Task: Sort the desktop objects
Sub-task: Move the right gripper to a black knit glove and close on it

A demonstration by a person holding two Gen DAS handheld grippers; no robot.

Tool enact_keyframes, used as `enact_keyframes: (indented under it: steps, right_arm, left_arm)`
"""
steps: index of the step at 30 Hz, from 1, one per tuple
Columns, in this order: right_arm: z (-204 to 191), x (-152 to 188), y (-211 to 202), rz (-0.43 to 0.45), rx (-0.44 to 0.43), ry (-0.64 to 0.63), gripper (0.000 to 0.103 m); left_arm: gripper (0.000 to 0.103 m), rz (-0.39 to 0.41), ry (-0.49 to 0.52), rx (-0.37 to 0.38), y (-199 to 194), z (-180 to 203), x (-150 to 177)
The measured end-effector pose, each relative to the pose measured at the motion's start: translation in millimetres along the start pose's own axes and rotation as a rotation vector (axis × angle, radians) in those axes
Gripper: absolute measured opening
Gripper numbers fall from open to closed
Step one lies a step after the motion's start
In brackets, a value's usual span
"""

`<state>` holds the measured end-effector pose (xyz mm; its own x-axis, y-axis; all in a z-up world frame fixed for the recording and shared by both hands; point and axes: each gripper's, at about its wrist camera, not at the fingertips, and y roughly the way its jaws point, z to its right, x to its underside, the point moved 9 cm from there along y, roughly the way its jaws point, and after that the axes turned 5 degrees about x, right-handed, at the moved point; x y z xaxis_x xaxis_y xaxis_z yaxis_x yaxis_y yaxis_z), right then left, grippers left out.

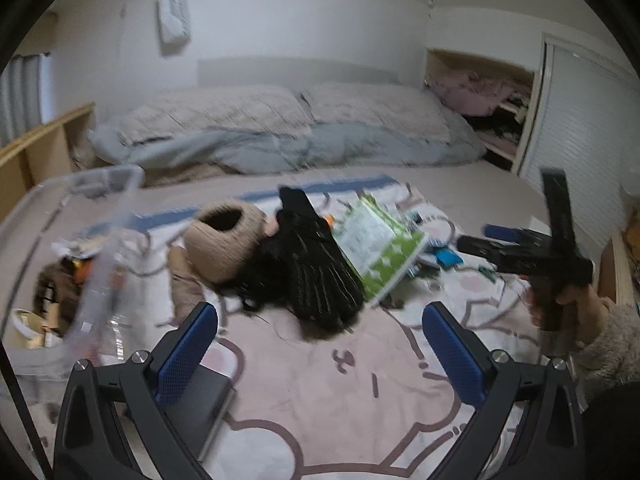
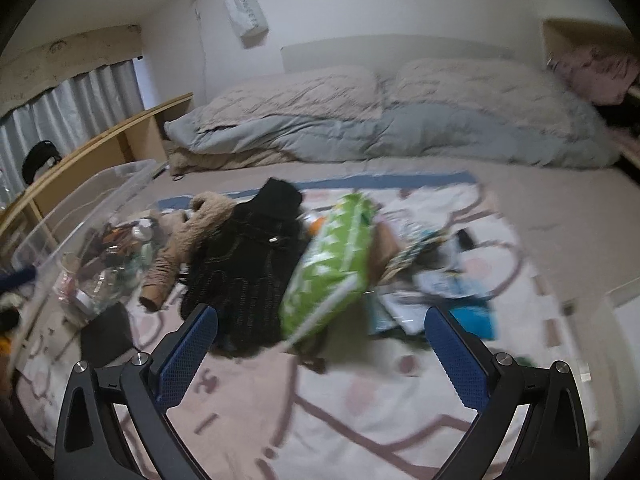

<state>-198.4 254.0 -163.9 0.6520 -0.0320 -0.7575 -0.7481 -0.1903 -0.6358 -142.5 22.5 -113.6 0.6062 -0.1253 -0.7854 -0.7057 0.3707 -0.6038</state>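
1. Pink cartoon-print blanket (image 1: pixel 340 392) spread across the bed, carrying the clutter
2. Black knitted gloves (image 1: pixel 320 264) at the middle of the heap, overlapping a beige woolly hat (image 1: pixel 226 240) on their left
3. Green-and-white patterned packet (image 1: pixel 380 248) leaning on the gloves' right side, tilted; same packet (image 2: pixel 332 268) central in the right wrist view
4. Small blue and teal flat items (image 1: pixel 444 258) scattered just right of the packet, too blurred to identify
5. Clear plastic storage bin (image 2: pixel 80 216) at the blanket's left edge, holding bottles and mixed bits; blurred in both views
6. Left gripper (image 1: pixel 320 352) low over bare blanket near the gloves, jaws spread wide, nothing between them
7. Right gripper (image 2: pixel 322 352) over the blanket close to the packet and gloves, jaws likewise wide apart and empty
8. Right gripper's black body seen from the left wrist view at far right, held by a hand (image 1: pixel 576 300) in a fuzzy beige sleeve (image 1: pixel 612 344)
9. Grey and beige quilts (image 2: pixel 380 120) bunched along the far wall
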Motion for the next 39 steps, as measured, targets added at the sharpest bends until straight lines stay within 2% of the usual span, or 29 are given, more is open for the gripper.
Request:
enact_keyframes:
  steps: [2, 4, 6, 8, 11, 14, 18, 20, 23, 26, 27, 34, 39]
  right_arm:
    - [-15, 7, 16, -0.025, -0.044, -0.004, 0.087]
    - [-25, 12, 29, -0.046, -0.063, -0.004, 0.083]
    - [-37, 20, 45, -0.072, -0.099, 0.008, 0.069]
    - [-48, 28, 61, -0.111, -0.141, 0.02, 0.066]
    - [-62, 40, 80, -0.157, -0.187, 0.012, 0.052]
    - [-72, 50, 97, -0.2, -0.224, 0.025, 0.046]
    - [-79, 58, 115, -0.23, -0.219, 0.018, 0.043]
    - [-81, 61, 125, -0.249, -0.202, 0.012, 0.037]
    - [-83, 65, 138, -0.27, -0.182, 0.006, 0.03]
    - [-84, 68, 141, -0.261, -0.179, -0.009, 0.027]
    - [-84, 67, 140, -0.255, -0.182, -0.015, 0.026]
    - [-91, 68, 123, -0.248, -0.256, -0.001, 0.023]
    - [-100, 85, 100, -0.284, -0.317, -0.012, 0.023]
  left_arm:
    - [0.103, -0.023, 0.007, 0.008, 10, 3, 4]
    - [0.103, -0.045, 0.015, 0.018, 17, 6, 8]
    - [0.102, -0.063, 0.018, 0.024, 24, 7, 11]
    - [0.101, -0.073, 0.018, 0.02, 30, 7, 12]
    - [0.101, -0.076, 0.009, 0.02, 35, 5, 10]
    - [0.101, -0.084, 0.006, 0.01, 40, 0, 10]
    - [0.101, -0.098, 0.0, 0.014, 50, -5, 13]
    - [0.101, -0.101, -0.002, 0.017, 55, -5, 14]
    - [0.095, -0.115, -0.008, 0.03, 64, -6, 17]
    - [0.094, -0.131, -0.029, 0.046, 69, -7, 21]
    - [0.09, -0.137, -0.036, 0.053, 70, -8, 22]
    - [0.088, -0.143, -0.044, 0.051, 68, -9, 24]
    - [0.088, -0.154, -0.035, 0.042, 68, -13, 30]
